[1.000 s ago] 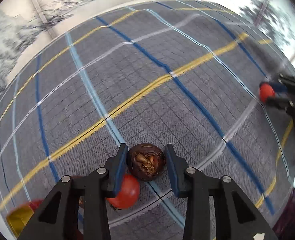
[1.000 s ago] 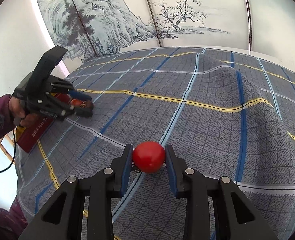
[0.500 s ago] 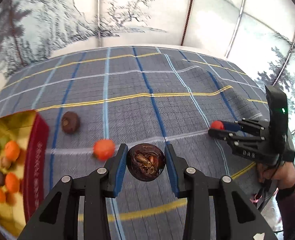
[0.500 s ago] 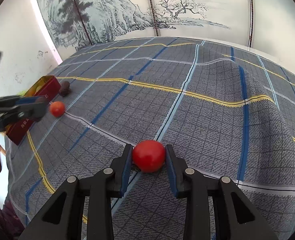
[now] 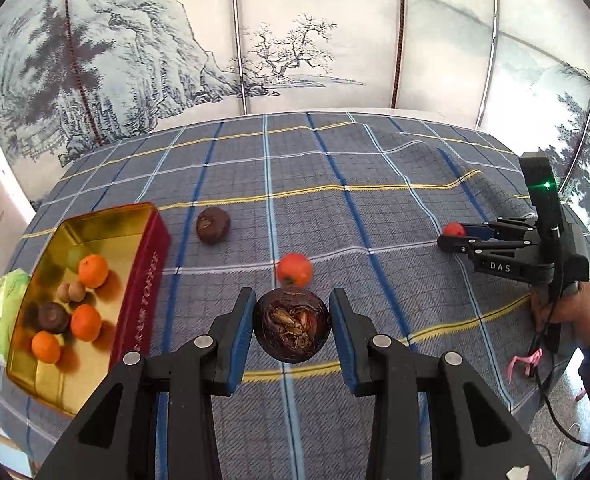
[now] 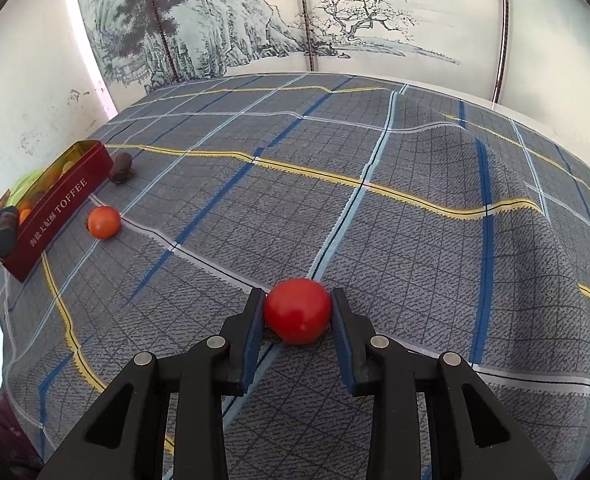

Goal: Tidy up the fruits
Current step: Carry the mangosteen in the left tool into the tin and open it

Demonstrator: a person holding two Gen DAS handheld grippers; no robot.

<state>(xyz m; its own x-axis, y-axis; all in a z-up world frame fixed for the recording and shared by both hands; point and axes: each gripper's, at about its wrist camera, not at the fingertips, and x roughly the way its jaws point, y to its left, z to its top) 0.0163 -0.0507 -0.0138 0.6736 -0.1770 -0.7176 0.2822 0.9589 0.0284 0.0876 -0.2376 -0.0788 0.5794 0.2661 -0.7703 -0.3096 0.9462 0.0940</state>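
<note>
Dark-brown fruit [image 5: 292,328] in left tongs [image 5: 291,330] lifted higher, red fruit [image 6: 297,310] still clamped in right tongs [image 6: 297,314]

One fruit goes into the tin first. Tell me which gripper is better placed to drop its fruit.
Left. The left gripper holds the dark brown fruit beside the toffee tin; the right gripper grips the red fruit farther away.

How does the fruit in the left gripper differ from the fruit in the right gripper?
The dark brown fruit in the left gripper looks rough and dull; the red fruit in the right gripper looks smooth and glossy. The brown one is lifted; the red one sits at the cloth. Both are round and gripped.
</note>
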